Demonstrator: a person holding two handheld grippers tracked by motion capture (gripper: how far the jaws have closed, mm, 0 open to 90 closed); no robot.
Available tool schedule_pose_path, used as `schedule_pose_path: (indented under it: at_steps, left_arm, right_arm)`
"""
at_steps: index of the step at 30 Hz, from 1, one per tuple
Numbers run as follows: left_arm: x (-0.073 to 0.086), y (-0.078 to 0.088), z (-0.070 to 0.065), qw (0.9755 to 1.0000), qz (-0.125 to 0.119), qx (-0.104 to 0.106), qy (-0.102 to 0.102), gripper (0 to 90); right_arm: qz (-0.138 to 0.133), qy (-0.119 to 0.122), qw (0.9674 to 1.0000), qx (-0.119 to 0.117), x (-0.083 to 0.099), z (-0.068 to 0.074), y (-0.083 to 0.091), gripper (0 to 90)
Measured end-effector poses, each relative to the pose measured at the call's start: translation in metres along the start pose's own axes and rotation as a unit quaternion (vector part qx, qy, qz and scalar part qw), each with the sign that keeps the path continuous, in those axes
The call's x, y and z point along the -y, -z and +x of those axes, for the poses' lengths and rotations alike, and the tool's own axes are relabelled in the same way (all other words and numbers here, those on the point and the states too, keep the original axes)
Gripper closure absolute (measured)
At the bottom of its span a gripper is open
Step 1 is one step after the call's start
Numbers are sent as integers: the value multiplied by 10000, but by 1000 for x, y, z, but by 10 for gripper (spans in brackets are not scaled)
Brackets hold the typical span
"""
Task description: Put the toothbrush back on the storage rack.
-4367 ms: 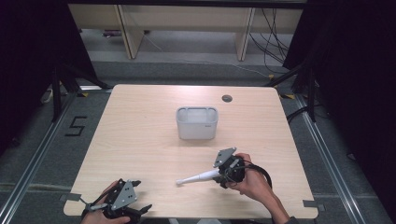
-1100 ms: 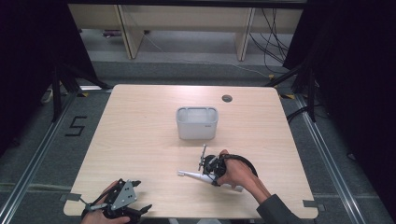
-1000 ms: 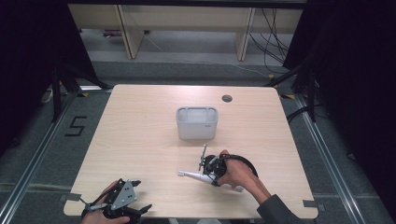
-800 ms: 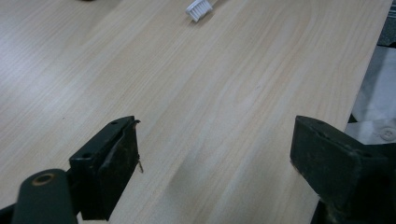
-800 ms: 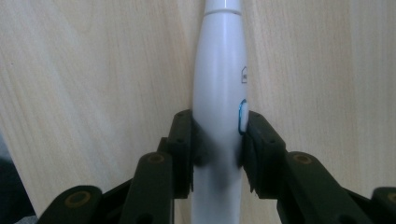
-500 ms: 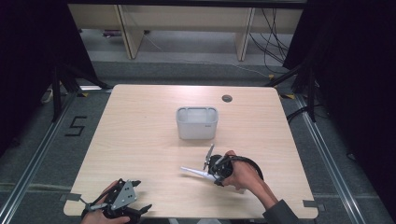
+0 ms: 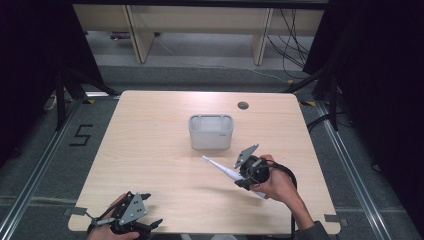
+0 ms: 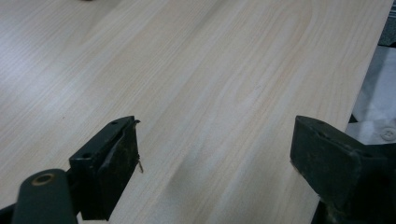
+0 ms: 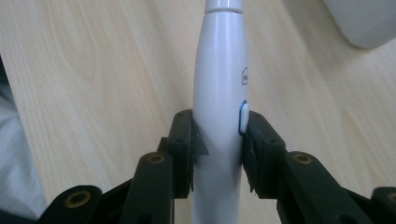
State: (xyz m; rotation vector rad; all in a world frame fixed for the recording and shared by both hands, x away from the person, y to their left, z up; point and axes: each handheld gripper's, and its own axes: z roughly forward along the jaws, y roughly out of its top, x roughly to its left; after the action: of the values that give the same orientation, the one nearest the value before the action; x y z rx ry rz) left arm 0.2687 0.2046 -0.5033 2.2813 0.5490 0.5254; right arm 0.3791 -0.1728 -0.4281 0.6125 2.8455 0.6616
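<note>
Raised nearer the bin (image 7: 211,133), the toothbrush (image 7: 223,169) is clamped by the right gripper (image 7: 243,178); the left gripper (image 8: 215,163) is held spread.

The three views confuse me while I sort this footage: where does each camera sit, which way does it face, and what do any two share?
High view: above the near table edge, looking forward and down; both hands, left gripper, right gripper.
Left gripper view: rides that gripper, along open jaws over bare tabletop.
Right gripper view: along jaws shut on the white electric toothbrush.
Shared: toothbrush and grey bin in high and right gripper views.
</note>
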Motion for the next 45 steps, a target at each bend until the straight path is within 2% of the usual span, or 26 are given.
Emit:
schedule_pose_path:
  at_steps: [4, 7, 9, 10, 13, 15, 17, 18, 20, 21, 23, 24, 25, 26, 27, 29, 30, 32, 33, 35, 37, 38, 39, 42, 44, 45]
  left_arm:
    - [0, 0, 0, 10000, 2, 47, 37, 148]
    - [0, 1, 1, 9999, 44, 112, 19, 148]
    - [0, -1, 0, 10000, -5, -34, 18, 148]
    - [0, 0, 0, 10000, 16, 36, 6, 148]
    - [0, 0, 0, 9999, 10, 129, 68, 148]
    - [0, 1, 1, 9999, 51, 115, 20, 148]
    - [0, 1, 2, 9999, 103, 104, -53, 148]
    - [0, 0, 1, 10000, -28, 52, 25, 148]
    - [0, 0, 0, 9999, -71, 71, 74, 148]
    - [0, 1, 0, 9999, 1, 132, 72, 148]
    - [0, 0, 1, 10000, -9, 84, 39, 148]
    - [0, 0, 0, 9999, -58, 61, 74, 148]
    - [0, 0, 0, 9999, -56, 65, 65, 148]
    - [0, 1, 0, 9999, 1, 100, 67, 148]
    - [0, 1, 1, 10000, 41, 79, 11, 148]
    - [0, 1, 1, 10000, 38, 9, 9, 148]
    - [0, 0, 0, 9999, -37, 65, 75, 148]
    - [0, 0, 0, 10000, -27, 64, 70, 148]
    - [0, 1, 2, 10000, 72, 21, -59, 148]
    - [0, 1, 1, 10000, 22, 16, 33, 148]
    - [0, 0, -1, 10000, -22, 19, 68, 148]
    - [0, 0, 0, 10000, -20, 53, 64, 148]
    - [0, 2, 3, 9999, 112, 97, -75, 148]
    - [0, 0, -1, 9999, -63, 87, 111, 148]
    - [0, 1, 2, 9999, 89, 58, -60, 148]
    - [0, 1, 2, 9999, 85, 78, -15, 148]
  right_arm:
    - [-406, -244, 9987, 167, 7, -7, 5, 666]
    - [-532, -255, 9981, 193, 9, -11, 7, 666]
    - [-663, -386, 9968, 227, 11, -13, 9, 666]
    - [-705, -408, 9966, 152, 11, -15, 9, 667]
    - [-869, -608, 9938, 320, 13, -17, 11, 667]
    - [-1091, -538, 9920, 333, 14, -21, 11, 666]
    - [-1307, -640, 9887, 358, 15, -23, 13, 666]
    - [-1467, -829, 9849, 396, 16, -24, 15, 667]
    - [-1505, -803, 9846, 384, 17, -27, 17, 666]
    - [-1692, -896, 9806, 431, 17, -30, 18, 666]
    - [-1731, -924, 9796, 438, 18, -31, 19, 666]
    - [-1893, -987, 9759, 455, 17, -34, 20, 666]
    - [-1893, -987, 9759, 455, 17, -34, 20, 666]
    - [-1997, -1079, 9727, 480, 18, -37, 22, 666]
    - [-1997, -1079, 9727, 480, 18, -37, 22, 666]
    - [-2130, -1222, 9684, 427, 17, -39, 23, 666]
    - [-2235, -1134, 9668, 492, 17, -43, 23, 666]
    - [-2226, -1273, 9654, 467, 16, -43, 25, 666]
    - [-2303, -1244, 9637, 521, 15, -45, 25, 666]
    - [-2371, -1242, 9623, 489, 13, -49, 26, 666]
    - [-2503, -1258, 9579, 634, 11, -52, 27, 666]
    - [-2536, -1375, 9559, 549, 10, -51, 28, 666]
    - [-2593, -1439, 9531, 598, 7, -54, 29, 666]
    - [-2683, -1394, 9512, 623, 5, -58, 29, 666]
    - [-2796, -1454, 9464, 708, 2, -59, 29, 667]
    - [-2802, -1438, 9465, 708, 0, -61, 30, 666]
